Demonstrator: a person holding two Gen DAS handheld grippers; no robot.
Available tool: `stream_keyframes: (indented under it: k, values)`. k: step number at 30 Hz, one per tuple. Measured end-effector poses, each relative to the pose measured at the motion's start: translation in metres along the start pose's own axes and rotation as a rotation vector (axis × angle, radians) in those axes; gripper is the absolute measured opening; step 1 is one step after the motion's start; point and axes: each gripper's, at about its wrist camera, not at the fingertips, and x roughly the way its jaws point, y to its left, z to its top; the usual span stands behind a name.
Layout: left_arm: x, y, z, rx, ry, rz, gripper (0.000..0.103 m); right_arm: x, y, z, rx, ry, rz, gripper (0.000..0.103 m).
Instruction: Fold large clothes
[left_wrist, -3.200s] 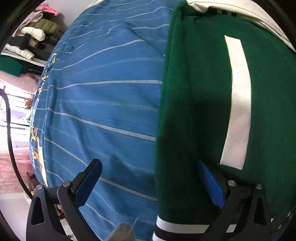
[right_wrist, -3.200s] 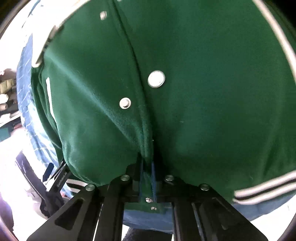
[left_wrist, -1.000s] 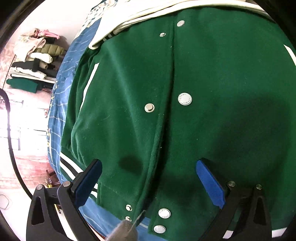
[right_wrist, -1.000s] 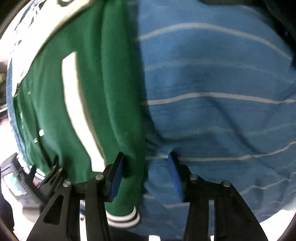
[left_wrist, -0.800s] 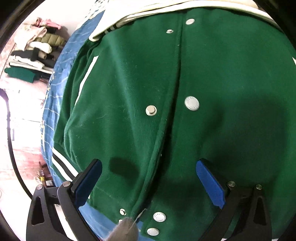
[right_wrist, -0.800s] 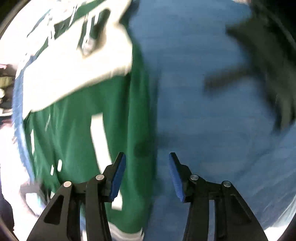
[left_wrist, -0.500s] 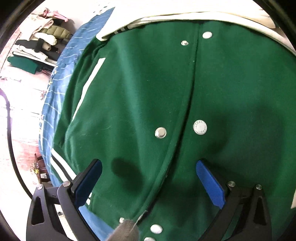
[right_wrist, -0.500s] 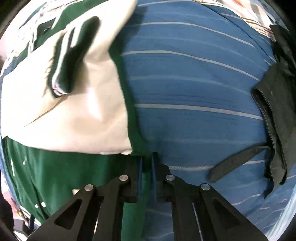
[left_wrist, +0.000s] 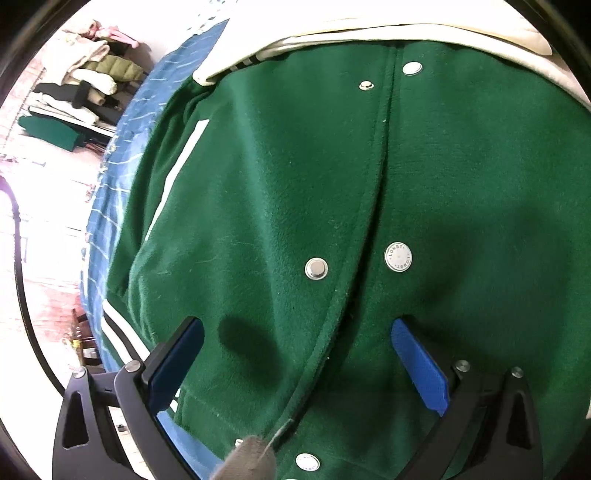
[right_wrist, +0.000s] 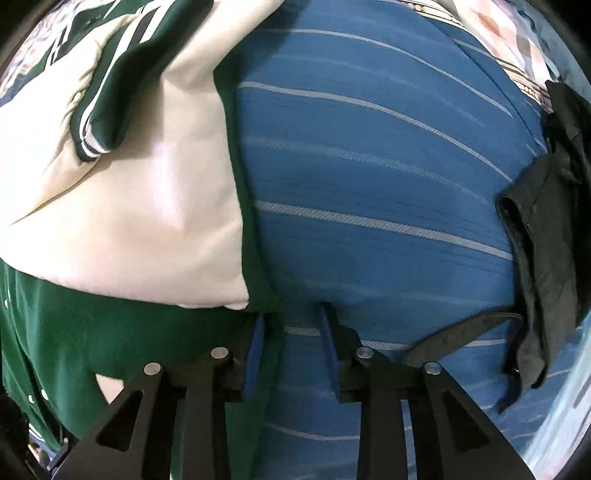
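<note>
The green jacket (left_wrist: 332, 203) lies flat on the blue bedspread (right_wrist: 369, 184), cream sleeve (right_wrist: 129, 221) folded across. The left gripper (left_wrist: 295, 354) hovers, jaws wide and empty. The right gripper (right_wrist: 291, 350), jaws just opening, narrow, straddles the jacket's edge. Next probably a fresh grip to fold.

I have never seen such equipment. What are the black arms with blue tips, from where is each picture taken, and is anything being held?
A person holds a two-finger tool in each hand; a camera on each looks along its blue-padded fingers. In the left view, the left tool hovers open over a green jacket with metal snaps. In the right view, the right tool has just been opening at the jacket's side edge, by its cream sleeve; nothing is gripped. The jacket lies on a blue striped bedcover, a dark garment nearby.
</note>
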Motion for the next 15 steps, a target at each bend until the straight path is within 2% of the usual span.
stream_keyframes:
  k: [1,2,3,6,10,12,15]
  values:
    - [-0.002,-0.002,0.000,-0.002,-0.001,0.021,0.103,-0.005,0.000,-0.002,-0.026,0.004,-0.005,0.031]
    - [-0.004,-0.006,0.000,-0.004,0.000,0.044,0.103,-0.009,0.008,-0.002,-0.051,0.008,-0.009,0.038]
    - [-0.007,-0.009,0.000,-0.008,0.003,0.074,0.103,-0.014,0.009,-0.003,-0.074,0.011,-0.013,0.049]
    - [-0.017,-0.018,0.000,-0.018,0.017,0.155,0.103,-0.038,-0.005,-0.020,-0.132,-0.028,-0.029,0.066]
    - [-0.049,-0.025,-0.004,-0.037,0.005,0.235,0.103,-0.059,-0.033,-0.050,-0.207,-0.047,-0.049,0.073]
    - [-0.074,-0.033,-0.009,-0.028,-0.012,0.254,0.103,-0.062,-0.049,-0.064,-0.231,-0.037,-0.049,0.084]
    - [-0.108,-0.059,-0.025,0.021,-0.024,0.242,0.103,-0.065,-0.065,-0.083,-0.260,-0.029,-0.056,0.085]
